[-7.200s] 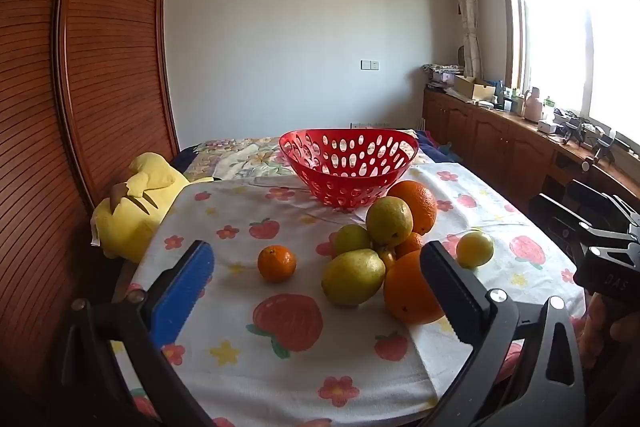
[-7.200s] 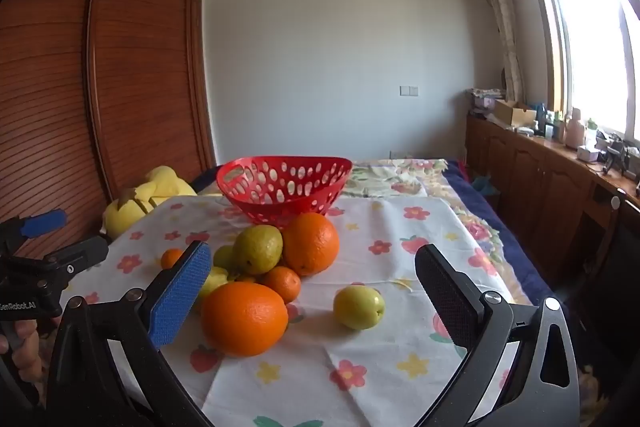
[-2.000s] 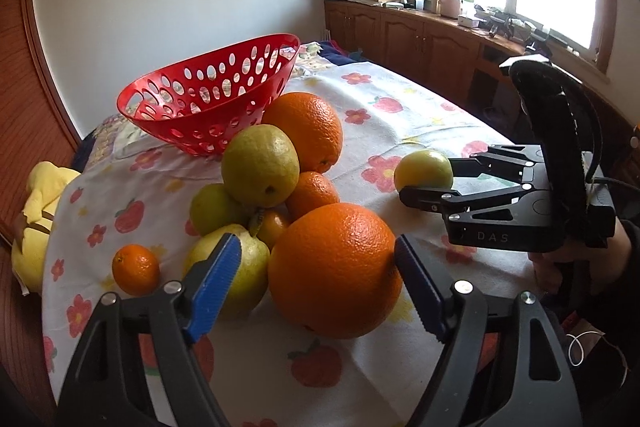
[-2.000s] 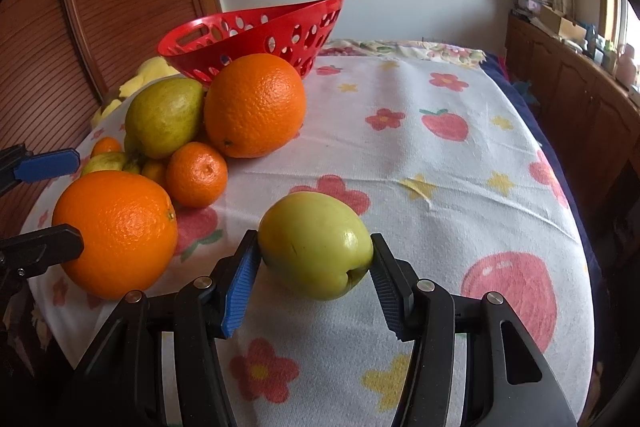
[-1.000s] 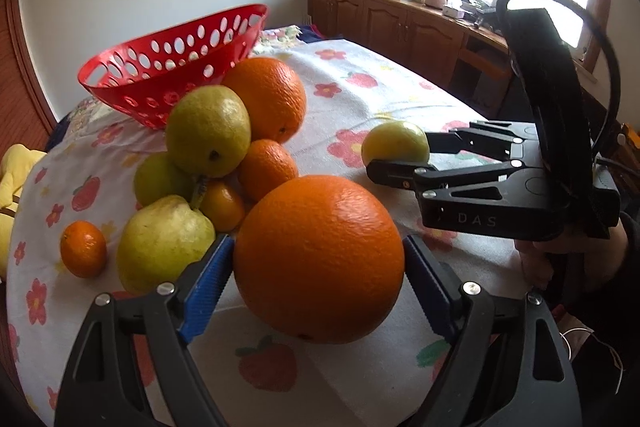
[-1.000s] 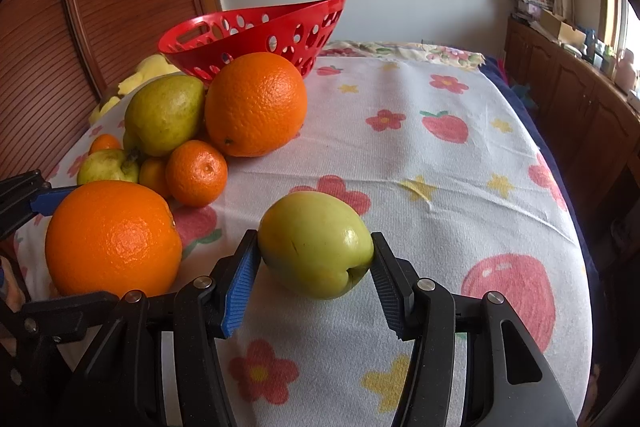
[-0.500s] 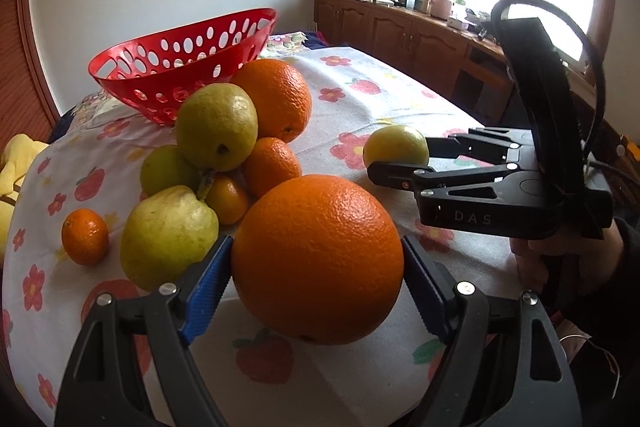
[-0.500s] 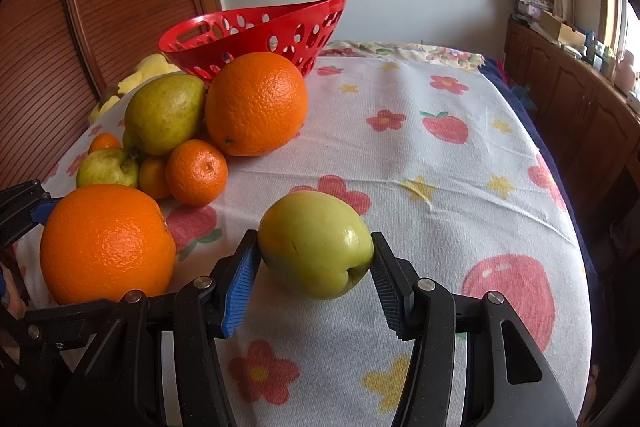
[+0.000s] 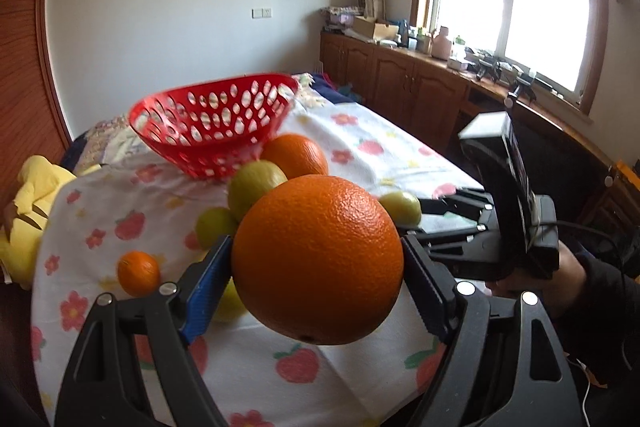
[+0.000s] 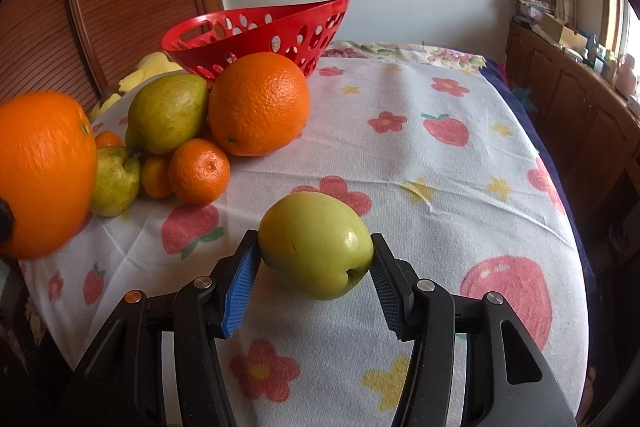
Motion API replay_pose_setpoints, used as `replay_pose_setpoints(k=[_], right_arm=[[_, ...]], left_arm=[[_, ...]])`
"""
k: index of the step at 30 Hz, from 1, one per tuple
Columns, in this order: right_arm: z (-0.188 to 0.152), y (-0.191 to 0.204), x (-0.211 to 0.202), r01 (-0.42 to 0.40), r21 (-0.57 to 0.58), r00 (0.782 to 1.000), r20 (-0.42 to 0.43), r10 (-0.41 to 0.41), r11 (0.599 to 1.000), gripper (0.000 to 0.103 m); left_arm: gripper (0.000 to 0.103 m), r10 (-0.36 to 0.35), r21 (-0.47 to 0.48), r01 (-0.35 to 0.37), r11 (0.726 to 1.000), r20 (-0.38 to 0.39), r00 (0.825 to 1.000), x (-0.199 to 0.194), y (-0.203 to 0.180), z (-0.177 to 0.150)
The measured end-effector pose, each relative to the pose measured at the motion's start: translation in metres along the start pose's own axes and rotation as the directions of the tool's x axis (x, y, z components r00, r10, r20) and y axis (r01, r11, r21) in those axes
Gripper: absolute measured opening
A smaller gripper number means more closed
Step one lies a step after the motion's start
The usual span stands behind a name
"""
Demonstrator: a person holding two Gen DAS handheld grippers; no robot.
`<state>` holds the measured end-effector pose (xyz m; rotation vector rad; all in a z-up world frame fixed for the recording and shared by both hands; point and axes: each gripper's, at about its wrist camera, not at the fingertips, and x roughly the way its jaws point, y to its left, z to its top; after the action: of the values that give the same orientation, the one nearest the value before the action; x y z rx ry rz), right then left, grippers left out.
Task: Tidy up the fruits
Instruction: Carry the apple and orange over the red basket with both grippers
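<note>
My left gripper (image 9: pixel 318 267) is shut on a large orange (image 9: pixel 318 259) and holds it up off the floral tablecloth; the same orange (image 10: pixel 44 171) shows at the left edge of the right wrist view. My right gripper (image 10: pixel 316 265) is shut on a green apple (image 10: pixel 316 243) that rests low on the cloth. The red perforated basket (image 9: pixel 212 131) stands empty at the far side of the table. In front of it lies a pile: another big orange (image 10: pixel 259 103), a green pear (image 10: pixel 168 113), a mandarin (image 10: pixel 199 171) and smaller fruits.
A lone small mandarin (image 9: pixel 138 273) sits on the cloth at the left. A yellow plush toy (image 9: pixel 28 203) lies off the table's left edge. Wooden cabinets (image 9: pixel 400 83) run under the window at the right. A hand (image 9: pixel 560 279) holds the right gripper's handle.
The left gripper closed on the large orange and lifted it off the cloth, tilting its view up toward the basket. The right gripper and its apple have stayed still.
</note>
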<state>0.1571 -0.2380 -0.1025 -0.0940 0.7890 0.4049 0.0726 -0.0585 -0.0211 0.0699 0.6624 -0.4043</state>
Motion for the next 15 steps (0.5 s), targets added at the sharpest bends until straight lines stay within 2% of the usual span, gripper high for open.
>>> replay_pose_setpoints(k=[8, 15], right_arm=[[0.008, -0.003, -0.014, 0.007, -0.004, 0.999, 0.034, -0.007, 1.000, 0.055], [0.040, -0.001, -0.033, -0.012, -0.040, 0.995, 0.095, 0.016, 0.999, 0.055]], left_arm=[[0.082, 0.045, -0.013, -0.044, 0.999, 0.045, 0.998, -0.012, 0.019, 0.021], [0.082, 0.072, -0.006, -0.071, 0.997, 0.073, 0.995, -0.010, 0.039, 0.042]])
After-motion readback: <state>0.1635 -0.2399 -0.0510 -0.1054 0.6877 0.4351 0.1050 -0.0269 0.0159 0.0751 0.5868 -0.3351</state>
